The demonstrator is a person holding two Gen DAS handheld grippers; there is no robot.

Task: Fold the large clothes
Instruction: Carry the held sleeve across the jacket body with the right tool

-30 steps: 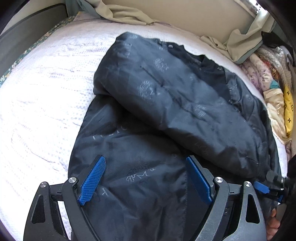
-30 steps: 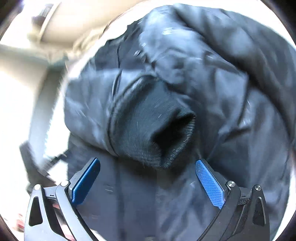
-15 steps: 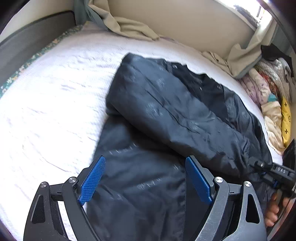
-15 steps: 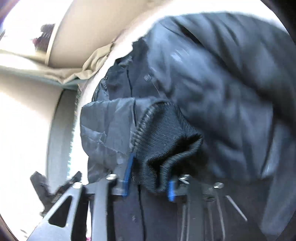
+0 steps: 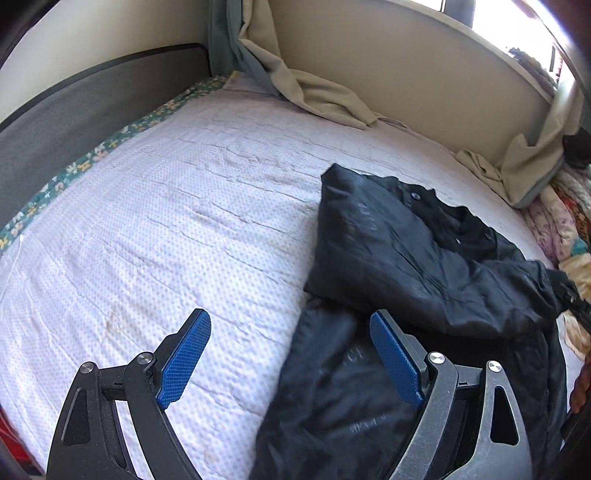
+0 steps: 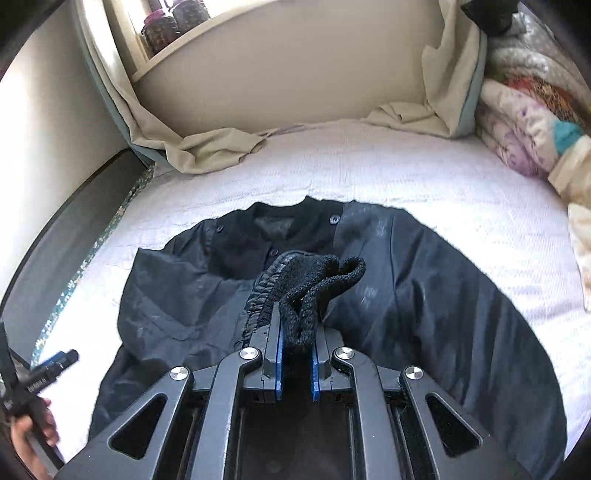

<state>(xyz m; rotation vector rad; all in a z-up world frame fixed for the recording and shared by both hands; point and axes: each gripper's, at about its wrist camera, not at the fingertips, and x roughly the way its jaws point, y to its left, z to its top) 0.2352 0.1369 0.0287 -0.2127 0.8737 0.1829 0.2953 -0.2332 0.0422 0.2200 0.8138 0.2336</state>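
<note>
A black padded jacket (image 5: 424,266) lies on the white bed cover (image 5: 166,221), one side folded over its body. In the right wrist view the jacket (image 6: 424,295) is spread out with its collar at the far side. My right gripper (image 6: 297,332) is closing its jaws on the black knit sleeve cuff (image 6: 321,280); the blue pads press it and hold it up off the jacket. My left gripper (image 5: 288,321) hovers open above the jacket's left edge, nothing between its fingers. It also shows at the lower left in the right wrist view (image 6: 55,363).
Beige curtains (image 5: 325,96) drape onto the bed's far side. A heap of folded patterned bedding (image 6: 524,125) sits at the right. A grey bed frame (image 5: 74,110) runs along the left. Jars (image 6: 166,22) stand on the window sill.
The right gripper went from wide open around the cuff to clamped on it, and rose with it. The left gripper lifted and drew left, so the jacket now sits right of its fingers.
</note>
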